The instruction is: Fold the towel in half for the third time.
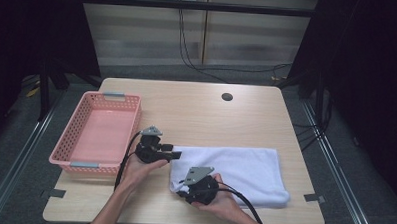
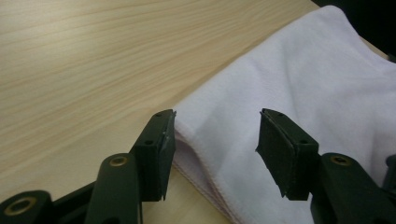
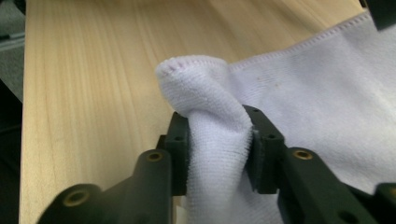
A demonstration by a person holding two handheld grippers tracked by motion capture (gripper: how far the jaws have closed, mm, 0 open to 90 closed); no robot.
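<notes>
Bunching between right jaws — towel (image 3: 219, 140)

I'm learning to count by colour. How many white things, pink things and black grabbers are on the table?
White: 1, the folded towel
Pink: 1, the basket
Black: 2, the left gripper, jaws open at the towel's corner, and the right gripper, jaws shut on a bunched towel corner
Total: 4
</notes>
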